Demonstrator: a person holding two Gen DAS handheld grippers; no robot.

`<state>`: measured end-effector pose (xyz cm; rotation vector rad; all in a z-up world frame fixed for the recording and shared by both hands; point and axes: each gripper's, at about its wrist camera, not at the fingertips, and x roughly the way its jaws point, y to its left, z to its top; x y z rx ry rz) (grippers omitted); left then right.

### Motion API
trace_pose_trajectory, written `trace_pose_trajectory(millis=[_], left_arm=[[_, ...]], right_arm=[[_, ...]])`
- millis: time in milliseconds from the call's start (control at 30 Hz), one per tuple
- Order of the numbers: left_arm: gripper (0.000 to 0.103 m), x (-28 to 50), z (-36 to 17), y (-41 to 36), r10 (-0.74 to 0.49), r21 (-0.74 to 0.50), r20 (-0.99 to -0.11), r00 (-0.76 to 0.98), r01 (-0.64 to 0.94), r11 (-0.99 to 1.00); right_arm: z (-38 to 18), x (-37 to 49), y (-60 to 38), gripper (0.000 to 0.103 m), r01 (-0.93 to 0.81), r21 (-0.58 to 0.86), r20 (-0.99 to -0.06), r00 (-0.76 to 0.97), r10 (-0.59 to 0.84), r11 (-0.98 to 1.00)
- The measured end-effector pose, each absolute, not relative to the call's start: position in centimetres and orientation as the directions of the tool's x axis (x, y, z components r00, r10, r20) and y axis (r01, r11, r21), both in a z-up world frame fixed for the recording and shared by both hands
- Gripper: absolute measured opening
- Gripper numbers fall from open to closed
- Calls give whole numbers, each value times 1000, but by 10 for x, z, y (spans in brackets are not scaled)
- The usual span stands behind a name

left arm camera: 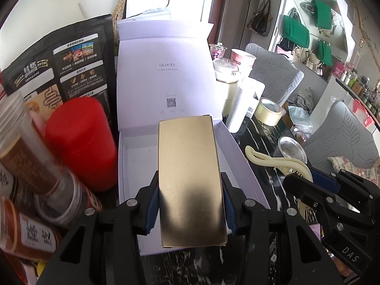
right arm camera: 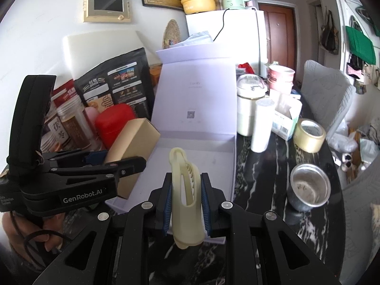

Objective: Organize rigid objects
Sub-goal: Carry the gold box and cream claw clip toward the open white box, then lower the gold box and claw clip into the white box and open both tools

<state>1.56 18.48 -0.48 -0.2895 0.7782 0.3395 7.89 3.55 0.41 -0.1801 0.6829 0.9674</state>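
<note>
Left gripper point(left arm camera: 191, 204) clamped on a gold carton point(left arm camera: 191, 180), held over the tray of the open white gift box point(left arm camera: 237, 147). Right gripper point(right arm camera: 186, 204) closed around a cream plastic comb point(right arm camera: 186, 190), above the box's near edge. Red canister point(left arm camera: 80, 142) just left.

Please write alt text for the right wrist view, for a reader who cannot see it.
The right gripper has its jaws shut on a cream plastic comb above an open white box. At left, the left gripper holds a gold box; a metal cup and tape roll stand on the dark marble table.
</note>
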Motion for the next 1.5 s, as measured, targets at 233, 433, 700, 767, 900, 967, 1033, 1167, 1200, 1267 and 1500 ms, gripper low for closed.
trace_pose_trajectory(millis=[233, 433, 700, 767, 900, 967, 1033, 1167, 1200, 1267, 1500], left_arm=[[45, 39, -5, 199, 209, -122, -719, 663, -417, 901], [45, 59, -13, 215, 220, -120, -729, 649, -437, 891], [45, 81, -39, 230, 221, -101, -770, 599, -457, 884], [45, 83, -47, 232, 216, -95, -783, 583, -456, 885], [45, 91, -65, 236, 204, -73, -814, 544, -444, 893], [45, 93, -70, 236, 209, -57, -821, 532, -440, 896], [45, 95, -74, 238, 205, -58, -826, 524, -442, 895], [45, 98, -80, 242, 211, -45, -838, 504, -449, 892], [45, 98, -82, 243, 212, -41, -842, 495, -451, 892], [45, 101, -88, 245, 206, -40, -852, 481, -452, 891], [45, 105, -103, 248, 189, -34, -878, 440, -451, 892]], right_arm=[[5, 99, 48, 21, -799, 133, -607, 402, 686, 586], [2, 115, 61, 21, -787, 114, -608, 428, 669, 606], [-16, 138, 78, 21, -757, 120, -635, 439, 636, 642], [-23, 144, 81, 21, -751, 130, -645, 432, 630, 648], [-34, 150, 87, 21, -744, 126, -666, 427, 612, 656], [-40, 152, 89, 21, -745, 123, -674, 422, 606, 656], [-46, 155, 92, 21, -744, 126, -684, 414, 601, 656], [-56, 160, 97, 21, -741, 138, -696, 399, 597, 657], [-58, 161, 98, 22, -739, 140, -698, 398, 595, 659], [-62, 163, 101, 22, -736, 138, -701, 401, 590, 663], [-72, 167, 112, 22, -749, 144, -721, 368, 587, 647]])
